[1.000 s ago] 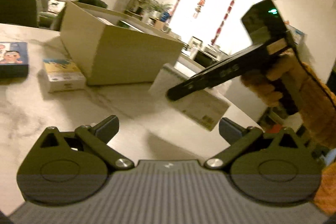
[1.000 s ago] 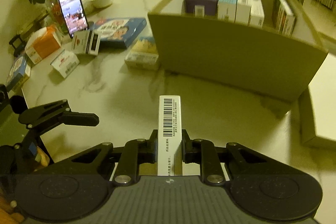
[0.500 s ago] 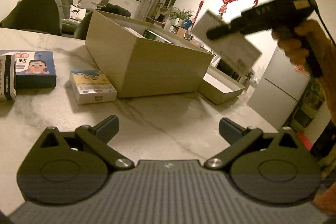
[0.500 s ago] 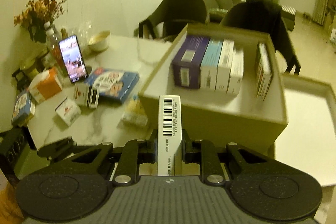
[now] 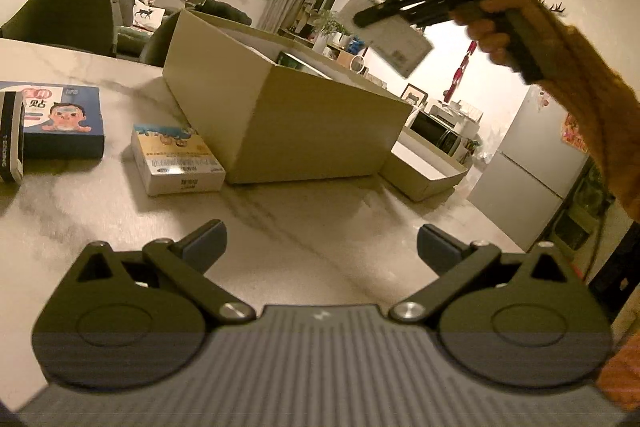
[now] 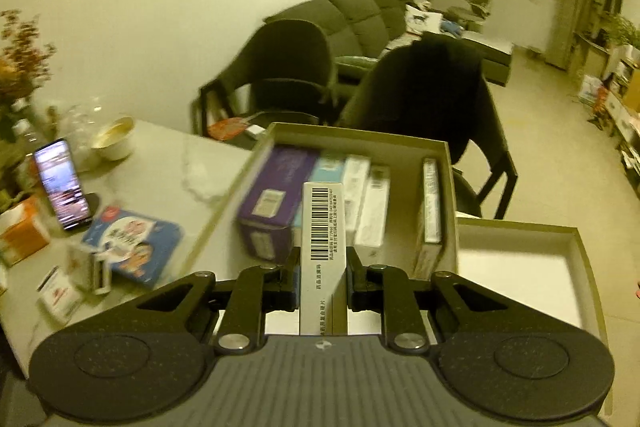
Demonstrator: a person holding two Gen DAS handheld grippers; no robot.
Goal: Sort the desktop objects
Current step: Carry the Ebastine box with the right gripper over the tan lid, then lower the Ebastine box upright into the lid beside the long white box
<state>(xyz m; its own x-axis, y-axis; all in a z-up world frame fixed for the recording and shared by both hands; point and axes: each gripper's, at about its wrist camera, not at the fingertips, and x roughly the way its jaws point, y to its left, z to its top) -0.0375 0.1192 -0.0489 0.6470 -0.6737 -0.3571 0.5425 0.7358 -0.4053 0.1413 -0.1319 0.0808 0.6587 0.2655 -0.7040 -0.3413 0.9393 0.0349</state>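
Observation:
My right gripper (image 6: 322, 273) is shut on a thin white barcoded box (image 6: 323, 231), held upright above the open cardboard box (image 6: 360, 137). Several packs stand on edge inside that box, among them a purple one (image 6: 276, 195). In the left wrist view the right gripper (image 5: 370, 18) hangs high over the cardboard box (image 5: 288, 123) with the white box (image 5: 394, 41) in it, gripped by a hand (image 5: 492, 35). My left gripper (image 5: 322, 241) stands open over bare marble with nothing between its fingers.
A yellow-white medicine box (image 5: 176, 159) and a blue box (image 5: 60, 121) lie left of the cardboard box. Its lid (image 6: 520, 267) lies to the right. A lit phone (image 6: 62, 185), a bowl (image 6: 114, 139), small packs and a vase crowd the far left. Chairs (image 6: 424, 95) stand behind the table.
My right gripper has risen from table height and moved forward with the white box, ending above the cardboard box's opening. The left gripper has barely shifted and stays open.

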